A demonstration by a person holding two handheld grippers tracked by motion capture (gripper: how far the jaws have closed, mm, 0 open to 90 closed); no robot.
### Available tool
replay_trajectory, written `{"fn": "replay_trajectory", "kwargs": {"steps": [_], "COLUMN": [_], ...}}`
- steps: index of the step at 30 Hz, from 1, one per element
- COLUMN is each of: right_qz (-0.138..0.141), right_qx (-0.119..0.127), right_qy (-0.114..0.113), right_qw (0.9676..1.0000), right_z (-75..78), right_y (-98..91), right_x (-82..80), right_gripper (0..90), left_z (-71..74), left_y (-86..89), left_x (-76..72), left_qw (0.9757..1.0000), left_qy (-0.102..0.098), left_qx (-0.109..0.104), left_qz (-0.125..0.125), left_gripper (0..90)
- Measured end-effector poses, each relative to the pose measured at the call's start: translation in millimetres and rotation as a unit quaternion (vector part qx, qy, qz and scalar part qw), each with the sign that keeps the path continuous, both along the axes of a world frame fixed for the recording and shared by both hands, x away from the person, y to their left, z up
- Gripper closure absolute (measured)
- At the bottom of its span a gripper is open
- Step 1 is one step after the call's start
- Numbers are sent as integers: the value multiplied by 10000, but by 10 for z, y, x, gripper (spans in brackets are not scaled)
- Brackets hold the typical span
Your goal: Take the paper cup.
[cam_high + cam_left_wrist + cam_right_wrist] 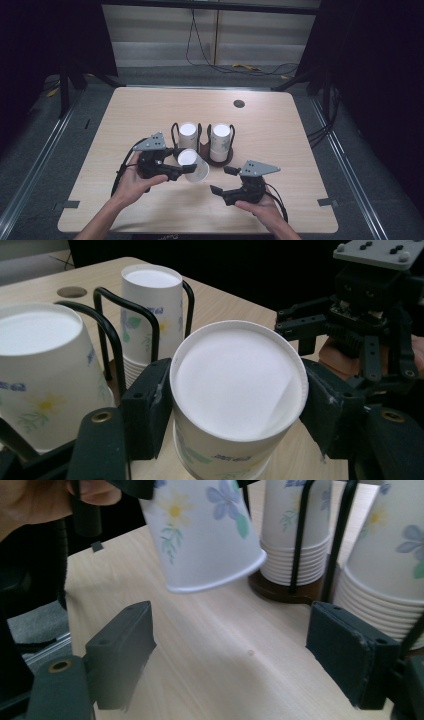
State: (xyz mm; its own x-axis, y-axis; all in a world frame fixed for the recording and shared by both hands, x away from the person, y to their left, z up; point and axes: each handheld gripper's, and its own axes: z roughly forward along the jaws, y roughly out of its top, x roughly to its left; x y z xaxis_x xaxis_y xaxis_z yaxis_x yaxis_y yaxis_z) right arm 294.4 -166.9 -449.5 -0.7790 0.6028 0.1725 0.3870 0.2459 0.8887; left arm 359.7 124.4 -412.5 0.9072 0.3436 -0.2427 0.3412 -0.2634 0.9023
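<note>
High view: left gripper [186,171] pinches upside-down cup [193,164] at 6 o'clock of the racks [175,131], right gripper [223,181] spread and empty; keep the squeeze light, avoid crushing.

The setting is a recording studio or laboratory bench, not a home. A pale wood-laminate table with rounded corners [280,130] stands alone on grey carpeted flooring [360,165], enclosed on both sides by black curtains [380,75]. Metal floor rails [30,175] run alongside the table. Loose black cables [200,47] trail across the floor in front of a light panelled back wall [165,30]. A round grey cable grommet [239,104] is set into the tabletop.
</note>
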Motion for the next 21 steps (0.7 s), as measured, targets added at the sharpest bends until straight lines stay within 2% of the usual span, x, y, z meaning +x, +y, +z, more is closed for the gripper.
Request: {"fn": "replay_trajectory", "kwargs": {"steps": [2, 3, 4, 5, 7, 14, 21], "right_qz": [33, 105, 105, 144, 163, 251, 380], "right_qx": [7, 25, 25, 1, 35, 137, 126], "right_qy": [-7, -10, -10, -41, -39, -61, -113], "right_qw": [10000, 9999, 9999, 9999, 9999, 9996, 9991], "right_z": [-5, -17, -17, -26, -44, -79, -88], "right_y": [7, 18, 18, 30, 37, 59, 94], "right_x": [-14, -34, -34, -46, -50, -57, -55], "right_gripper": [190, 204, 204, 205, 202, 153, 139], "left_z": [-20, -53, -53, -83, -102, -123, -117], "left_y": [-13, -45, -45, -69, -98, -140, -180], "left_x": [-1, -7, -7, -12, -35, -101, -145], "left_qw": [10000, 9999, 9999, 9993, 9994, 9990, 9989], "left_qy": [53, 162, 162, 315, 310, 366, 338], "left_qx": [9, -42, -42, -191, -140, -172, -125], "left_qz": [17, -34, -34, -108, -104, -196, -288], "left_gripper": [348, 348, 349, 349, 350, 350, 350]}}
